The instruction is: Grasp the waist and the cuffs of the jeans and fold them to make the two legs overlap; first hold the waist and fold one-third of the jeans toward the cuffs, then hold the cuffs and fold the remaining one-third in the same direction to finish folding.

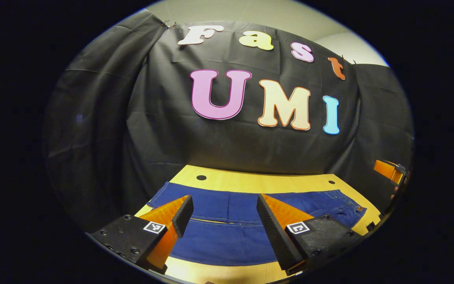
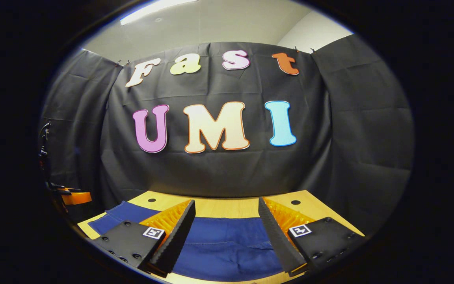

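Dark blue jeans (image 1: pixel 227 221) lie flat across a yellow wooden table (image 1: pixel 250 181), with the waist and its button at the right end (image 1: pixel 355 207) in the left gripper view. My left gripper (image 1: pixel 225 211) hovers open above the jeans' middle, nothing between its fingers. In the right gripper view the jeans (image 2: pixel 227 244) spread under my right gripper (image 2: pixel 226 225), which is also open and holds nothing. The other gripper (image 1: pixel 388 171) shows at the far right edge of the left gripper view, and the other gripper (image 2: pixel 71 196) shows at the left edge of the right gripper view.
The black cloth wall rises right behind the table's far edge (image 2: pixel 219 197). Small dark holes (image 1: pixel 201 177) mark the tabletop near its back corners. A strip of bare table (image 1: pixel 219 272) runs in front of the jeans.
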{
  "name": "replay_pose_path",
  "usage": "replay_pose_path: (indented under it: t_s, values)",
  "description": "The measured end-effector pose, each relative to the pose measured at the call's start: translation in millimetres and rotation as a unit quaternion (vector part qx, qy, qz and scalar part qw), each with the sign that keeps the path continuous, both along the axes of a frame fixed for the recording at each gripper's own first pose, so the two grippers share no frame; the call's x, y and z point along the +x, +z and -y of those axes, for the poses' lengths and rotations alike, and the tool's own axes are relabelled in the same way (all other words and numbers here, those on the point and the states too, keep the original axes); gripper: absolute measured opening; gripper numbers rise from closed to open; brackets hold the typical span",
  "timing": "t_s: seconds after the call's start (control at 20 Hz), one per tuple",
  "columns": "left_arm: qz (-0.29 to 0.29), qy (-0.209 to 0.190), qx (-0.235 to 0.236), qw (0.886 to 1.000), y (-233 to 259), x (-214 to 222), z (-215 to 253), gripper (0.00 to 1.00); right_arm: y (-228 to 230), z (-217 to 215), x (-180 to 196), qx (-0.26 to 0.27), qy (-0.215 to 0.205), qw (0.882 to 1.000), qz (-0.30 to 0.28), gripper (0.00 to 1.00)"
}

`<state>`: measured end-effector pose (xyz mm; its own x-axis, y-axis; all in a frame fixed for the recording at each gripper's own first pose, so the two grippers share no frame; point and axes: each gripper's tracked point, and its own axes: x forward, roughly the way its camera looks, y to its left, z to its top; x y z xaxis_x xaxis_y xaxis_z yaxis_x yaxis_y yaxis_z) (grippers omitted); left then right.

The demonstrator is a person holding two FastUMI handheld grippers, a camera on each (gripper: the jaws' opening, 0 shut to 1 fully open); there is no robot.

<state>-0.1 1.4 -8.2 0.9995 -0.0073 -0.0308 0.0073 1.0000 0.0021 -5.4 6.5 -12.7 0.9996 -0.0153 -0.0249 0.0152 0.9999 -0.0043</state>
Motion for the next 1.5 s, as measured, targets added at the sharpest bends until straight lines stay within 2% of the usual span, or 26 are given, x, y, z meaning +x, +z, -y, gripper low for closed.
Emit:
replay_pose_path:
  t_s: [0.3, 0.35, 0.6, 0.8, 0.9, 1.0, 1.15, 1.35, 1.5]
  values:
    - [-0.007, -0.006, -0.007, 1.0, -9.5, 0.2, -3.8, 0.94, -5.8, -5.7, -4.5, -0.008, 0.0, 1.0, -0.009, 0.99]
    - [-0.011, -0.008, -0.008, 1.0, -13.7, 1.1, -6.8, 0.96, -7.3, -6.1, -4.4, -0.009, -0.001, 1.0, -0.012, 0.98]
    - [-0.068, -0.026, 0.012, 0.997, -59.5, 0.6, -36.4, 0.96, -23.9, -8.0, -8.1, -0.017, -0.005, 0.999, -0.035, 0.99]
    - [-0.124, -0.058, 0.046, 0.989, -97.9, -0.5, -58.9, 0.94, -45.5, -11.8, -17.8, -0.017, 0.001, 0.998, -0.068, 0.99]
    - [-0.168, -0.092, 0.083, 0.978, -120.4, -5.0, -68.2, 0.96, -58.9, -9.9, -23.4, -0.033, 0.002, 0.995, -0.089, 0.99]
    - [-0.219, -0.129, 0.123, 0.959, -144.2, -13.4, -77.4, 0.96, -68.4, -10.0, -28.5, -0.05, 0.005, 0.993, -0.104, 0.99]
    - [-0.288, -0.197, 0.2, 0.915, -171.0, -27.6, -83.9, 0.97, -87.2, -13.9, -35.5, -0.064, 0.017, 0.989, -0.13, 0.99]
    - [-0.367, -0.267, 0.294, 0.841, -202.3, -39.5, -103.5, 0.97, -104.7, -18.5, -44.6, -0.082, 0.029, 0.983, -0.16, 0.99]
    - [-0.414, -0.285, 0.356, 0.788, -221.7, -38.2, -132.2, 0.96, -110.7, -20.3, -48.3, -0.089, 0.029, 0.981, -0.167, 0.99]
